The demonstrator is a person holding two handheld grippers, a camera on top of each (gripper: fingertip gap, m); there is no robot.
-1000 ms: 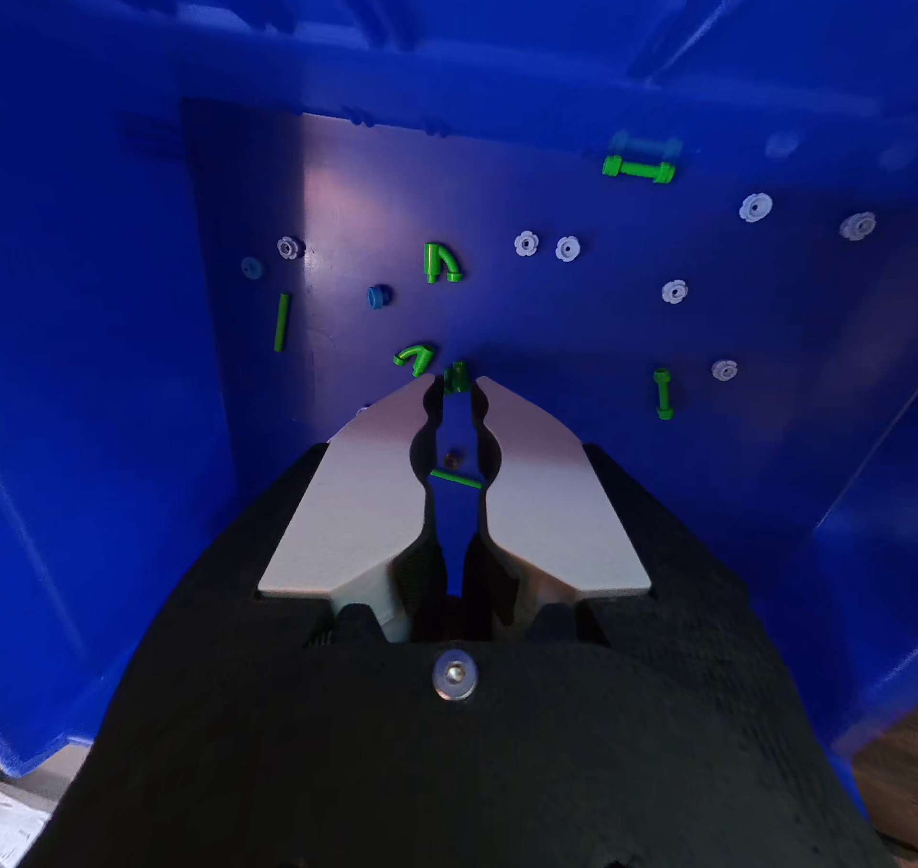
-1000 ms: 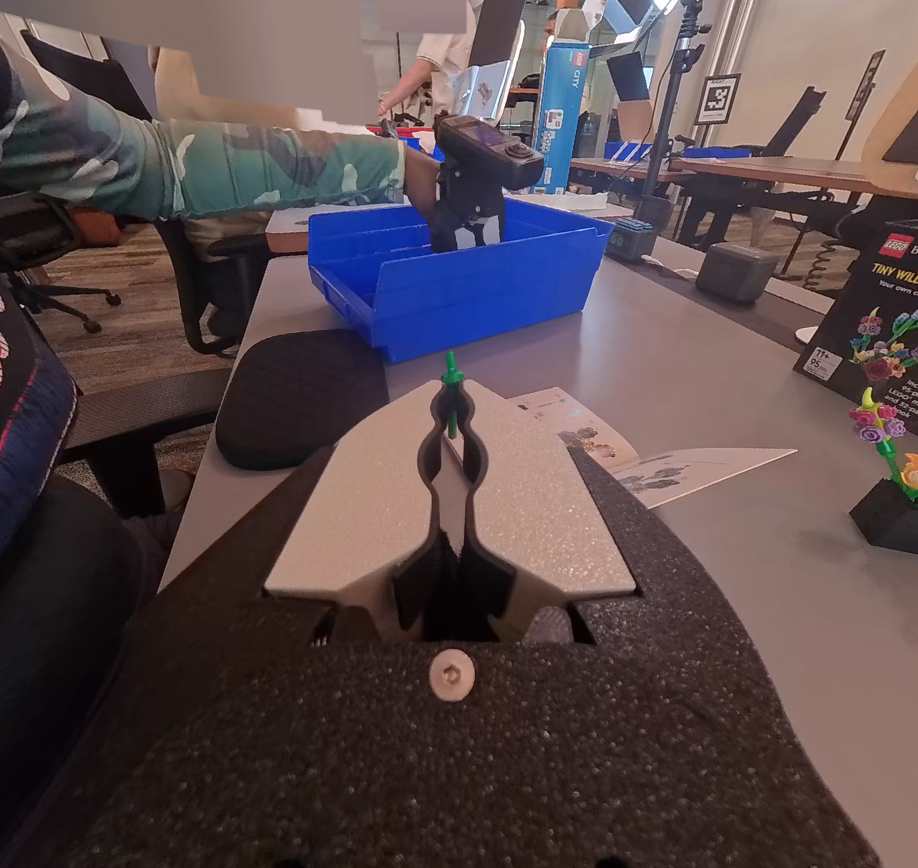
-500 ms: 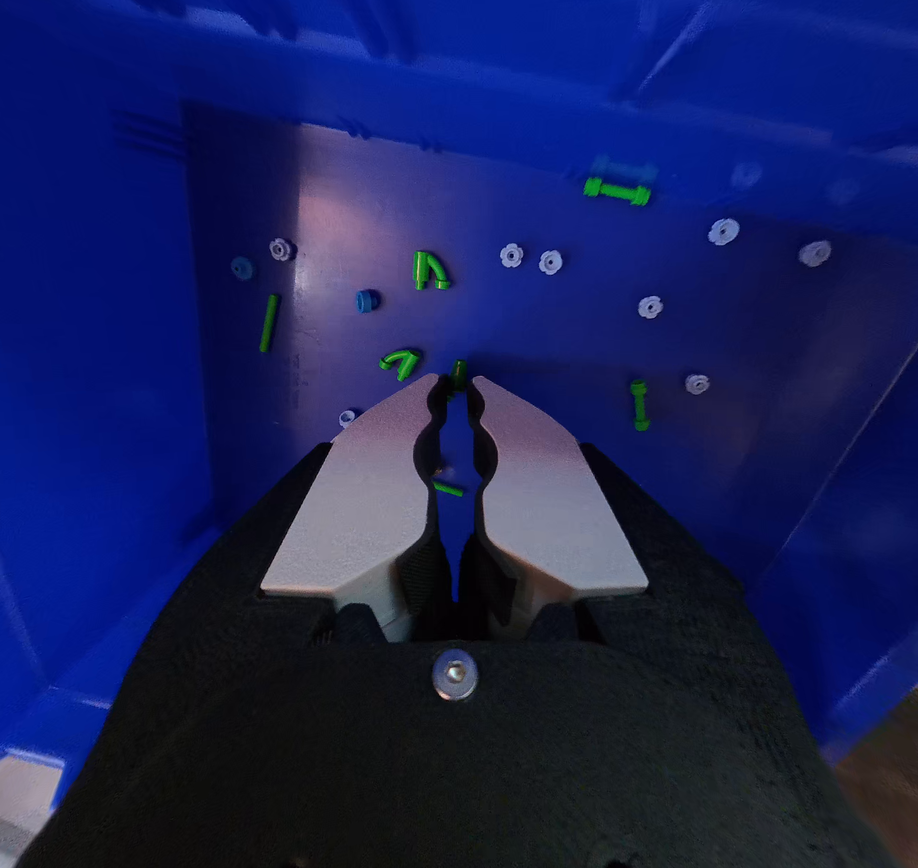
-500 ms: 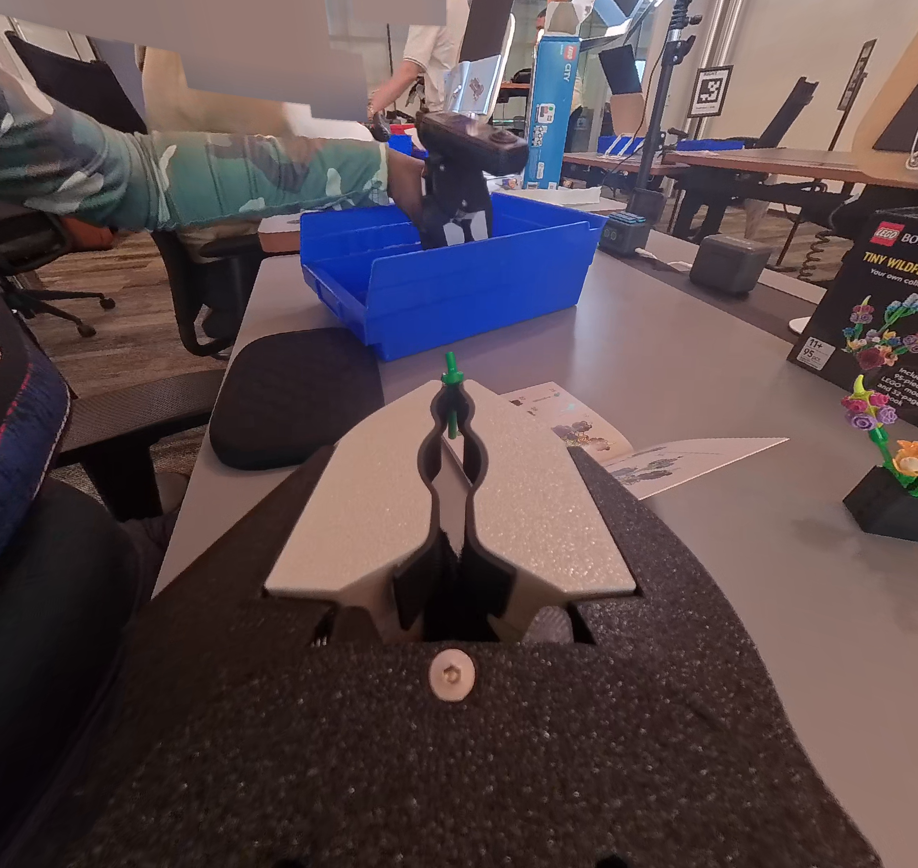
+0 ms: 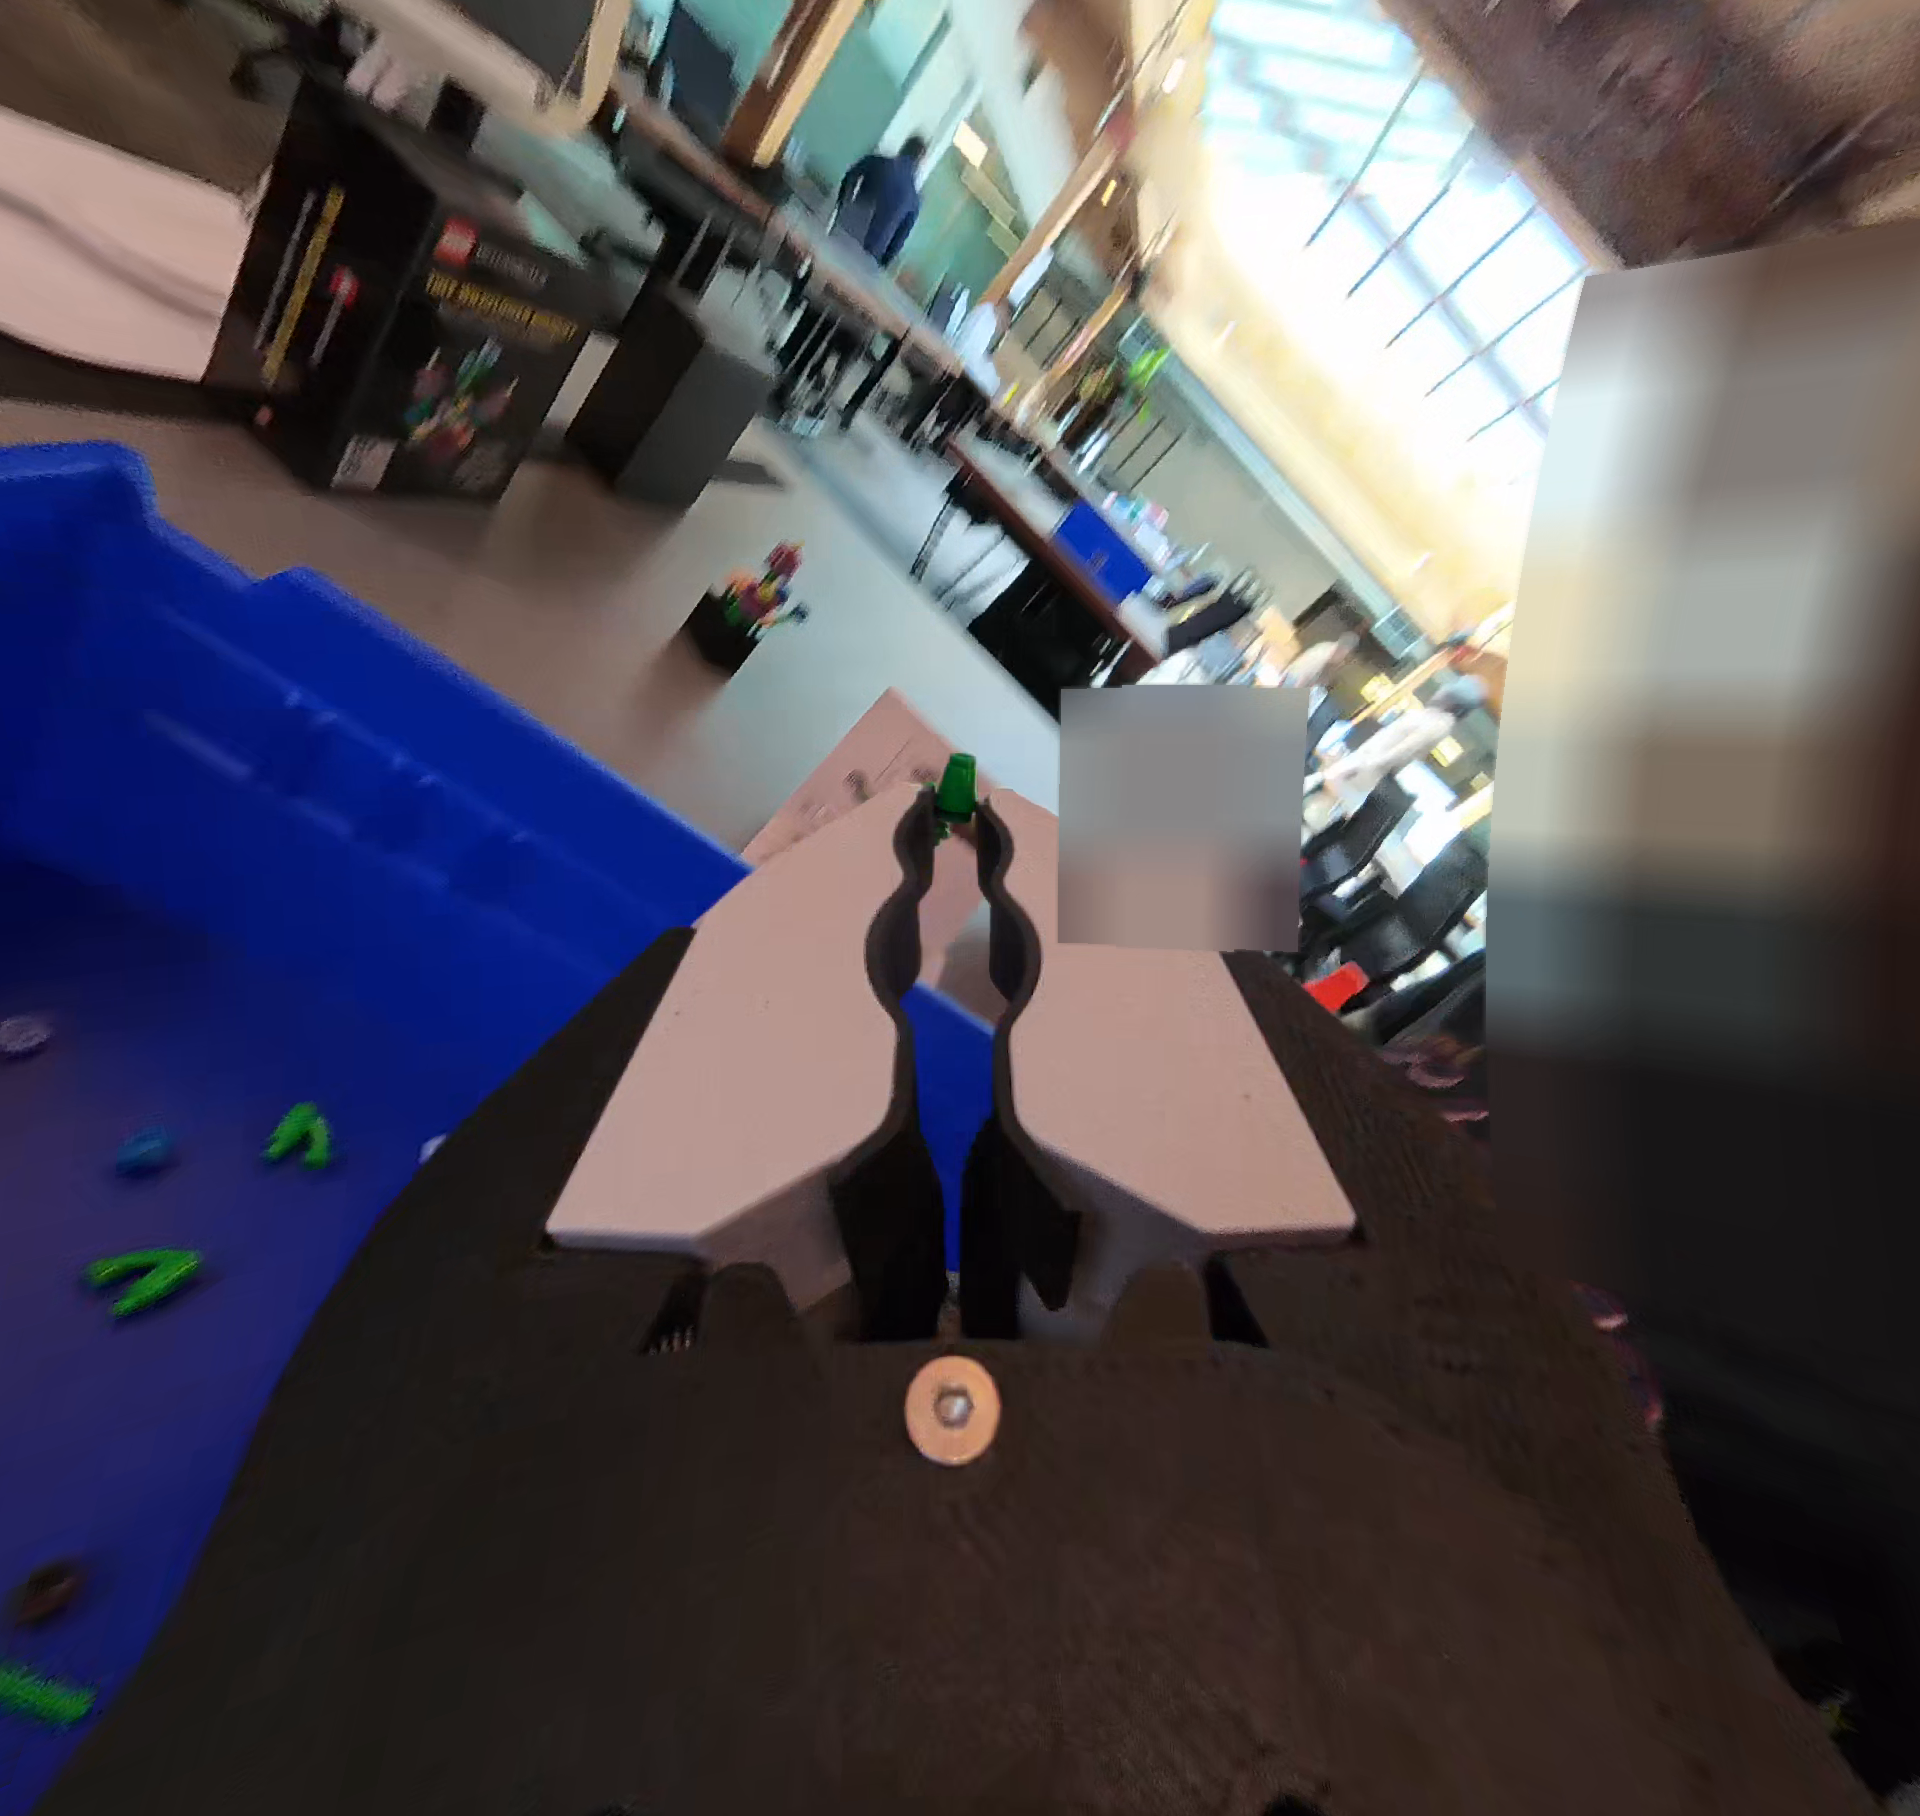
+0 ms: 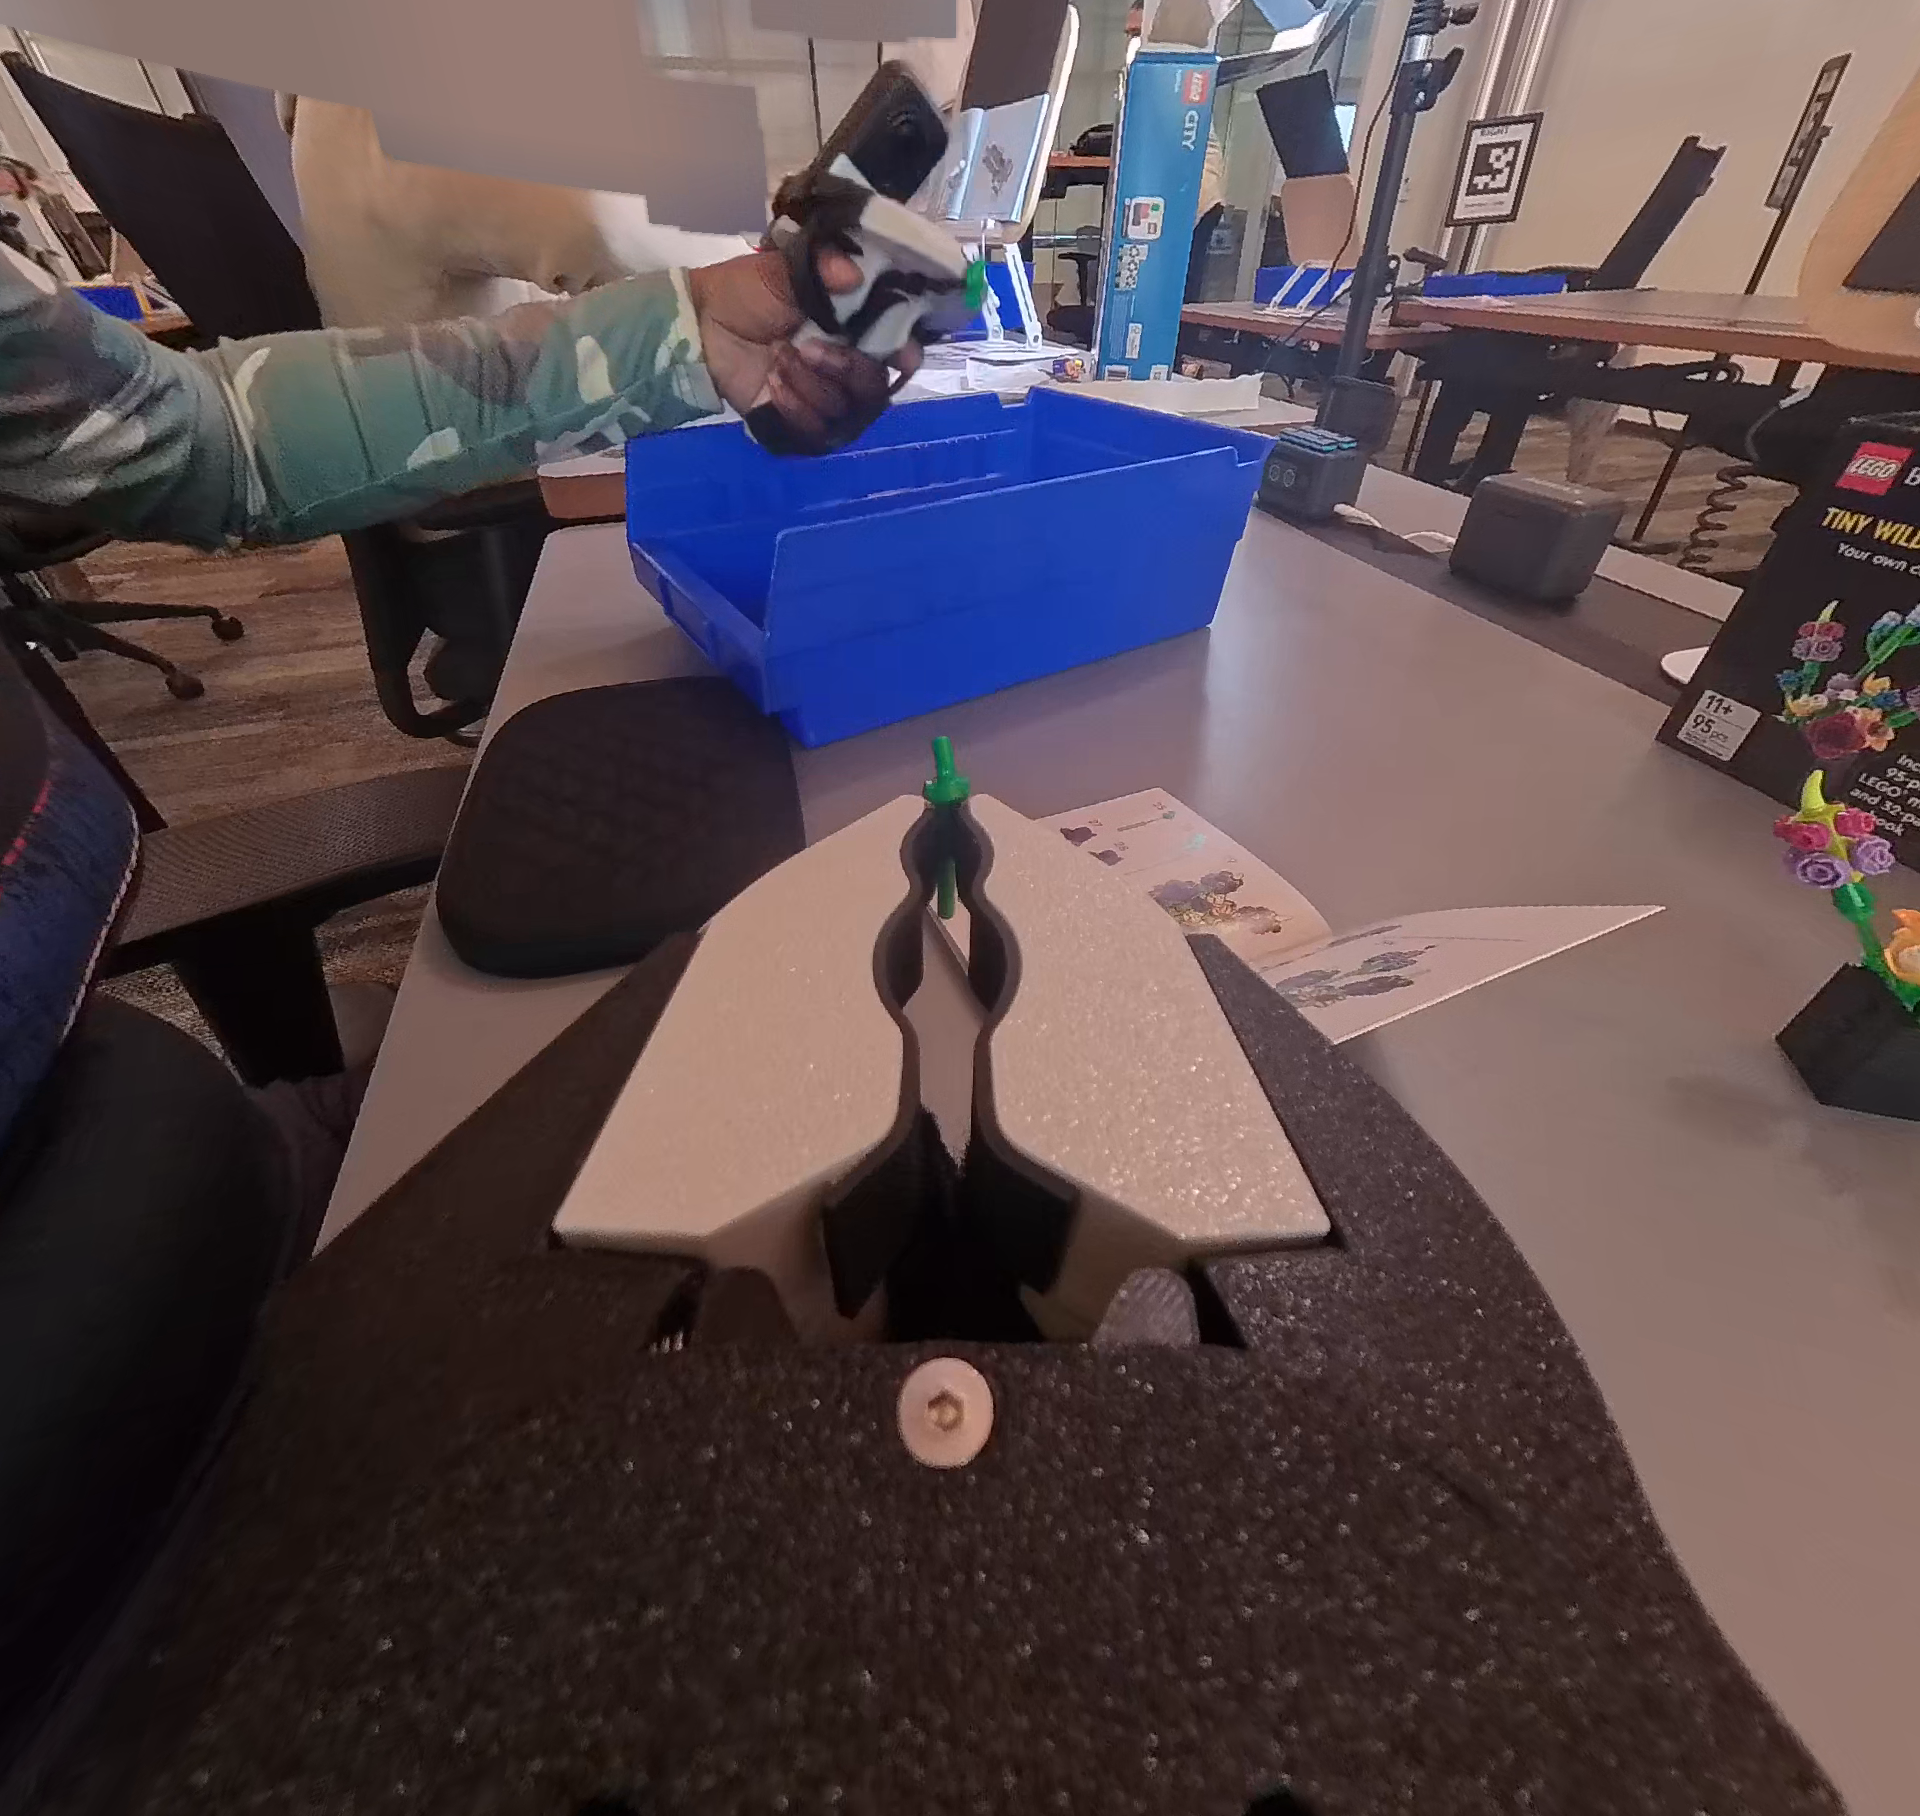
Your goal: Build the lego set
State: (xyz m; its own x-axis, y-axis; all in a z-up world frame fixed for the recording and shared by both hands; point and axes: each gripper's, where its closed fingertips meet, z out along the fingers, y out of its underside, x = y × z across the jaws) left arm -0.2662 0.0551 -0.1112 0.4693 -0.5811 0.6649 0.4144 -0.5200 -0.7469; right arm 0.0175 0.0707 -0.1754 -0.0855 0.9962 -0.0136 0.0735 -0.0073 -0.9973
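My left gripper [image 5: 954, 810] is shut on a small green piece [image 5: 955, 785] and is raised above the blue bin [image 5: 312, 727]; it also shows in the right wrist view [image 6: 961, 286], held by a hand over the bin [image 6: 987, 561]. My right gripper [image 6: 943, 810] is shut on a thin green stem piece [image 6: 943, 831], held upright above the grey table [image 6: 1403, 727]. Loose green pieces [image 5: 140, 1278] and a blue stud [image 5: 140, 1151] lie on the bin floor. A partly built flower model on a black base [image 6: 1860, 987] stands at the right.
An open instruction booklet [image 6: 1299, 925] lies on the table ahead of my right gripper. A black pad [image 6: 613, 821] lies left of it. The black set box [image 6: 1829, 623] stands at the right edge. Grey boxes [image 6: 1532, 540] and a light stand [image 6: 1392, 156] are behind. Spacing between my two grippers at the tips: around 30 centimetres. The blue stud [image 5: 140, 1151] is closer to my left gripper, around 20 centimetres from its tips; the right tips are 35 centimetres off.
My left gripper has closed on a green piece in the bin, lifted out and swung up to the right. My right gripper has stayed nearly still with its stem.
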